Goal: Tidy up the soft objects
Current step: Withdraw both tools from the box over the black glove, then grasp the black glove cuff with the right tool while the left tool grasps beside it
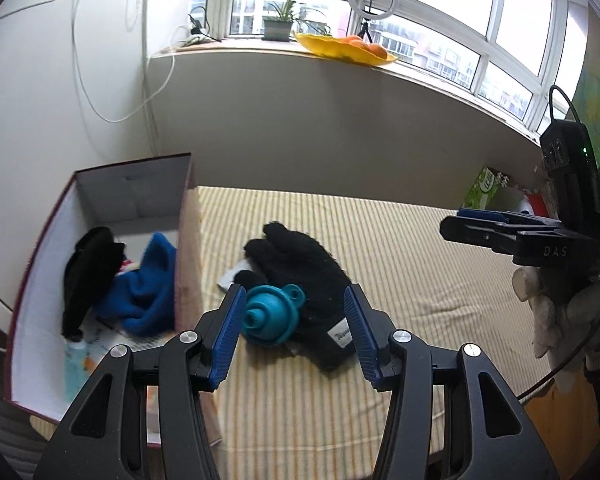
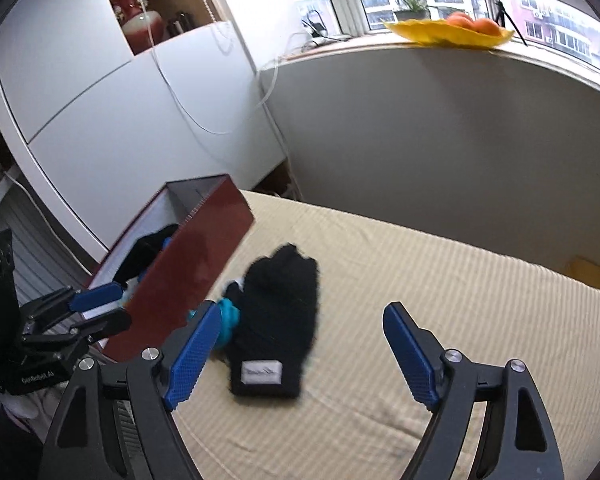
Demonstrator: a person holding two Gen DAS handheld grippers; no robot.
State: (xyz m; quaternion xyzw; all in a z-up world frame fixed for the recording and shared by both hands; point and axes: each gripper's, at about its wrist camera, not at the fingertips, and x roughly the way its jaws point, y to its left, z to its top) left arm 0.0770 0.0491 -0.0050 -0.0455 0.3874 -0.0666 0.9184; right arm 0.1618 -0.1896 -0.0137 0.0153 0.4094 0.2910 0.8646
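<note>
While the black glove (image 1: 300, 280) lies flat on the striped bed cover (image 1: 420, 264), just beside the box's (image 1: 188, 240) near wall and partly under a teal silicone funnel (image 1: 270, 316), we hold our left gripper (image 1: 296, 332) wide above both. Our right gripper (image 2: 300, 352) is also wide and empty. We judge the glove pickup next: grip its cuff, clear of the funnel.
</note>
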